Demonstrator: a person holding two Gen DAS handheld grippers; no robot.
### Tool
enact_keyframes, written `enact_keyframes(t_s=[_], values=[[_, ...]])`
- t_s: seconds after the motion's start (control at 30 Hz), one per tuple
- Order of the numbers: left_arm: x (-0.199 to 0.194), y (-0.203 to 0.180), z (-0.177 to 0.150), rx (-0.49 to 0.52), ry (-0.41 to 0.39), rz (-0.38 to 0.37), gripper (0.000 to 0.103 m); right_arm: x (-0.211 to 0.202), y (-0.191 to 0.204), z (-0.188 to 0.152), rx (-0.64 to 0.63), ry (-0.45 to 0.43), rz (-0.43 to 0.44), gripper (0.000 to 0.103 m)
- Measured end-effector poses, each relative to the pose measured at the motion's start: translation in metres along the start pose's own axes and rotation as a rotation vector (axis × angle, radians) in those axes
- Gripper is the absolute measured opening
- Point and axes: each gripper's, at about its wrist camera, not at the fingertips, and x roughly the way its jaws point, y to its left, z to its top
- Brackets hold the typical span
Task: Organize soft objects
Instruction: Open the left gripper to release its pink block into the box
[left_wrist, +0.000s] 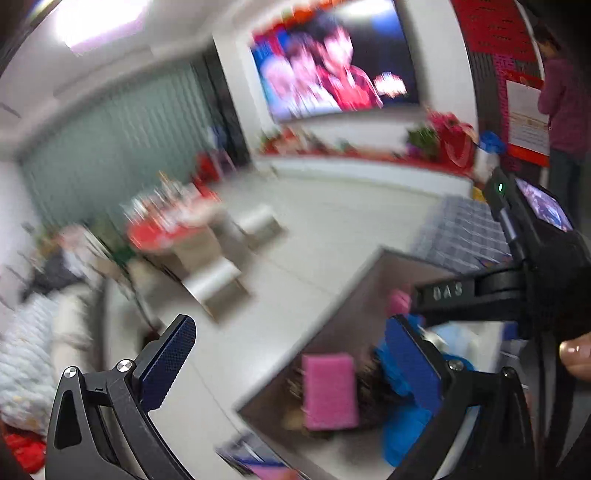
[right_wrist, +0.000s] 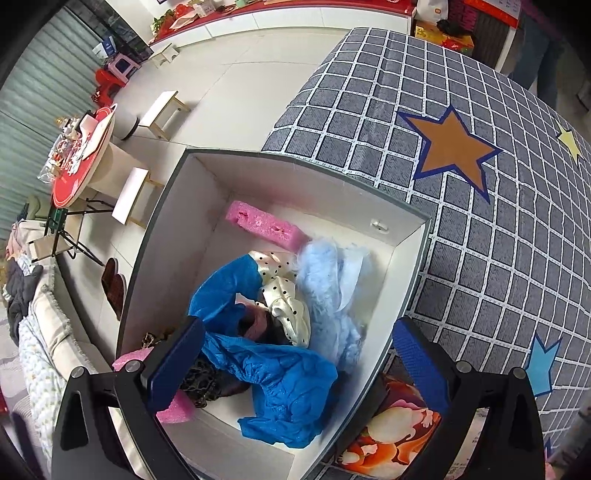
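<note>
Blue pads of the right gripper stood apart and empty over the box, which sat on the checked cloth. Inside lay blue cloth, a dotted scarf, pale fluff and pink foam. The left gripper was likewise spread, holding nothing, its view blurred. Any further tidying would best press loose folds down gently, clear of the box wall.

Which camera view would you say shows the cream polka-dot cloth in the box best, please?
The right wrist view: the polka-dot cloth lies sharp and unobstructed in the open box, between blue fabric and pale-blue fluff. The left wrist view is motion-blurred, and the cloth cannot be made out there.
</note>
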Motion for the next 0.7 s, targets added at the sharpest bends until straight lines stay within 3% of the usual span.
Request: enact_keyframes(t_s=[0.1, 0.23, 0.6, 0.7], values=[[0.014, 0.009, 0.007, -0.072, 0.106, -0.097, 0.103, -0.002, -0.002, -0.001, 0.009, -0.002, 0.010, 0.102], [0.020, 0.008, 0.012, -0.087, 0.153, -0.116, 0.103, -0.005, -0.007, -0.001, 0.015, -0.010, 0.010, 0.102], [0.027, 0.003, 0.010, -0.105, 0.223, -0.146, 0.103, -0.009, -0.026, -0.003, 0.052, -0.014, 0.014, 0.102], [0.023, 0.006, 0.008, -0.130, 0.207, -0.147, 0.103, -0.010, -0.028, -0.004, 0.049, -0.015, 0.014, 0.102]])
